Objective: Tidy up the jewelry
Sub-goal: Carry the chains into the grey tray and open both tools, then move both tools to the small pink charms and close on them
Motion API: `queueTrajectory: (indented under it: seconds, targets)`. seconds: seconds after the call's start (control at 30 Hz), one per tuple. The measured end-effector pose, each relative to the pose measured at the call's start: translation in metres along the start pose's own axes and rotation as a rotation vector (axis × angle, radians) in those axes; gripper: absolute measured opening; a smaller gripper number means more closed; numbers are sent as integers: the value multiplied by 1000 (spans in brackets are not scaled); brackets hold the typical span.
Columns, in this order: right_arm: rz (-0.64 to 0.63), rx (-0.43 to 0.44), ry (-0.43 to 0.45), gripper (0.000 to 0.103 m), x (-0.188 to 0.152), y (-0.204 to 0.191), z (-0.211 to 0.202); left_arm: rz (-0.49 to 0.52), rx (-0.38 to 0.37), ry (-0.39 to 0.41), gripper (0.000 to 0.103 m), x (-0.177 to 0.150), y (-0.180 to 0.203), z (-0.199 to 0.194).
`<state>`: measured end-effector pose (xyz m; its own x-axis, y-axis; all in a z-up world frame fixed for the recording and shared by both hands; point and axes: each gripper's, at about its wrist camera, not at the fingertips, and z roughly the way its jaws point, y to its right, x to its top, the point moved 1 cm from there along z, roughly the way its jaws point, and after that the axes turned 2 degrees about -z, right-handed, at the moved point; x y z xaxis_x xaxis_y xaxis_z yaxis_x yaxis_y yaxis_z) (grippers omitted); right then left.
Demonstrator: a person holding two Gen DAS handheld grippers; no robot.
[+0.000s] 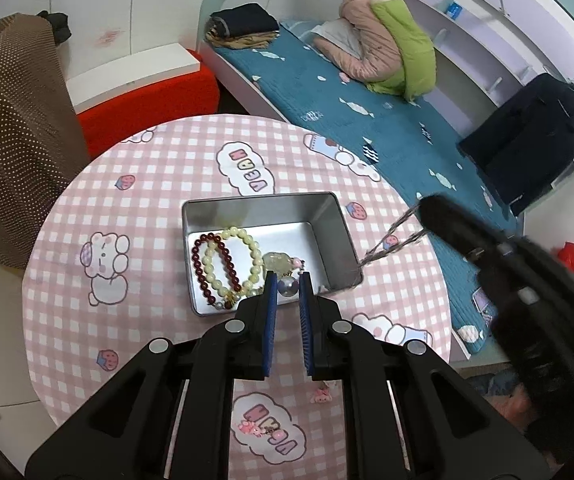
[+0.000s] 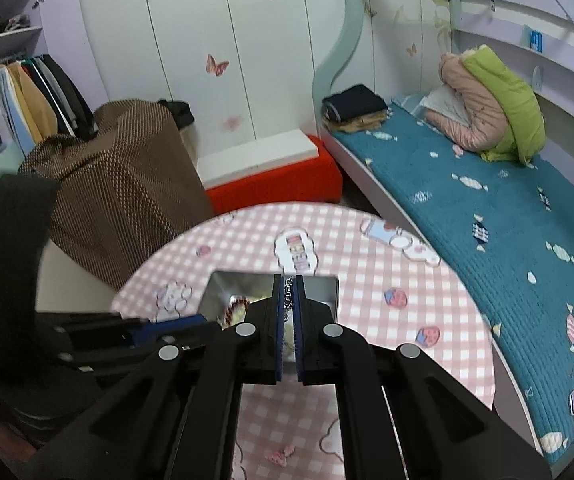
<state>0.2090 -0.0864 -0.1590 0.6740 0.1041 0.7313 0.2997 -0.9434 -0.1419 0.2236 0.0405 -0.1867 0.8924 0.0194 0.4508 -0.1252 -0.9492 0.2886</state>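
A silver metal tin [image 1: 327, 236] stands on the round pink checked table [image 1: 159, 208]. It holds a dark red bead bracelet [image 1: 199, 264], a pale cream bead bracelet [image 1: 247, 240], a jade-like pendant [image 1: 277, 260] and a pearl piece [image 1: 289, 286]. My left gripper [image 1: 288, 280] hangs open just above the pearl piece at the tin's near edge. My right gripper [image 2: 288, 284] is shut on a silver chain [image 2: 287, 294]. In the left wrist view the chain [image 1: 391, 240] hangs from it down to the tin's right rim. The tin also shows in the right wrist view [image 2: 327, 292].
Small pink charms [image 1: 321, 396] [image 1: 255, 428] lie on the table near me. A teal bed [image 1: 367, 100] with folded clothes stands to the right. A red stool [image 1: 147, 100] and a brown covered chair [image 1: 11, 120] stand behind the table.
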Motion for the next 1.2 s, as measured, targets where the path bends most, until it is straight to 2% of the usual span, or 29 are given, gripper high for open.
queueTrajectory:
  seconds: [0.13,0.47,0.8,0.9,1.0,1.03,1.1,1.2]
  targets:
    - [-11,-3,8,3,6,0,3,-9,14,-6,11,4,-5,6]
    - [2,-9,-60,3,-3,6,23,-33,32,-71,12,1,-16,29]
    - [1,-3,-109,3,-11,7,32,-61,54,-71,12,-9,-27,17]
    - [12,-12,-128,9,-15,8,34,-69,61,-71,13,-13,-30,11]
    - [46,-11,-150,33,-20,14,34,-79,70,-75,13,-20,-34,7]
    - [51,-19,-151,34,-23,15,33,-81,73,-77,13,-21,-34,6]
    - [56,-27,-152,35,-26,18,31,-88,78,-82,24,-26,-37,3]
    - [62,-46,-157,35,-30,21,28,-91,85,-88,26,-34,-39,-1]
